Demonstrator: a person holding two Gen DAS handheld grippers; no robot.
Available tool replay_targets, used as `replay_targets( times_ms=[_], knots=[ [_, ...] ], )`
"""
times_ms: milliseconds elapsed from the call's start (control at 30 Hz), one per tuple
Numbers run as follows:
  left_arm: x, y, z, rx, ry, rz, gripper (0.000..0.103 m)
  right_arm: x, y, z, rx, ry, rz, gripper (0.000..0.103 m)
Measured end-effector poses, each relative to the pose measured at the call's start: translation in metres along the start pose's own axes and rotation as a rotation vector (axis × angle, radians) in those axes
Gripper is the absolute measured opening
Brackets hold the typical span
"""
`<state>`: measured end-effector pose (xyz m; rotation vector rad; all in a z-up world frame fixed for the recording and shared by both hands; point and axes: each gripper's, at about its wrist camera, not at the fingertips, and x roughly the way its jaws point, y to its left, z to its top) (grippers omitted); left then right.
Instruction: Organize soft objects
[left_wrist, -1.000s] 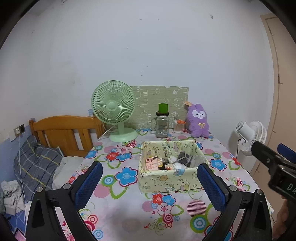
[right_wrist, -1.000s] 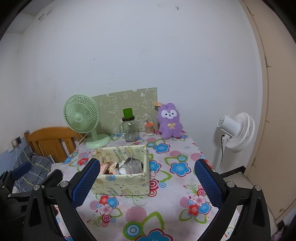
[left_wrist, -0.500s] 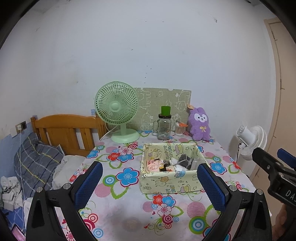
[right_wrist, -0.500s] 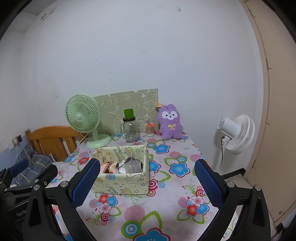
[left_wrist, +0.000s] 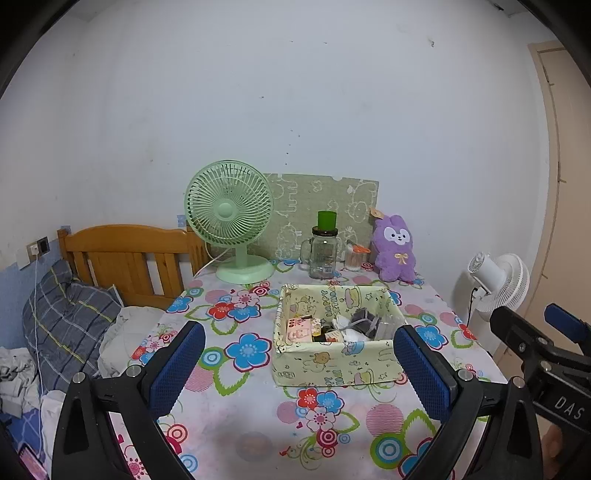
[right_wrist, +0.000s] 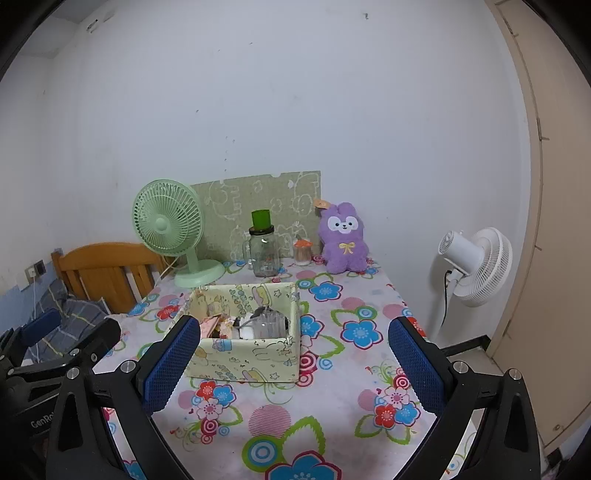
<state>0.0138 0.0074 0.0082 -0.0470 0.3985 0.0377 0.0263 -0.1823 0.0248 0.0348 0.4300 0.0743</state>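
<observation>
A purple plush rabbit (left_wrist: 394, 248) sits upright at the back right of the flower-print table (left_wrist: 240, 417), against the wall; it also shows in the right wrist view (right_wrist: 344, 239). A pale yellow fabric box (left_wrist: 338, 343) holding small items stands mid-table, also in the right wrist view (right_wrist: 246, 332). My left gripper (left_wrist: 300, 367) is open and empty, held above the table's near edge in front of the box. My right gripper (right_wrist: 294, 363) is open and empty, to the right of the left one, also short of the box.
A green desk fan (left_wrist: 232, 218), a glass jar with a green lid (left_wrist: 324, 251) and a small orange-topped jar (left_wrist: 355, 257) stand along the back. A white floor fan (right_wrist: 474, 266) stands right of the table. A wooden bed with bedding (left_wrist: 74, 317) lies left.
Both grippers have drawn back and slightly up from the table, so the box and plush look smaller and farther. Both stay open and empty.
</observation>
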Motion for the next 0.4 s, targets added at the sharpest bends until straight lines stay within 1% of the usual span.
replay_targets(
  times_ms=[400],
  knots=[
    [0.0003, 0.001, 0.0, -0.001, -0.002, 0.004, 0.103, 0.0013, 0.001, -0.0016, 0.002, 0.004, -0.003, 0.103]
  ],
)
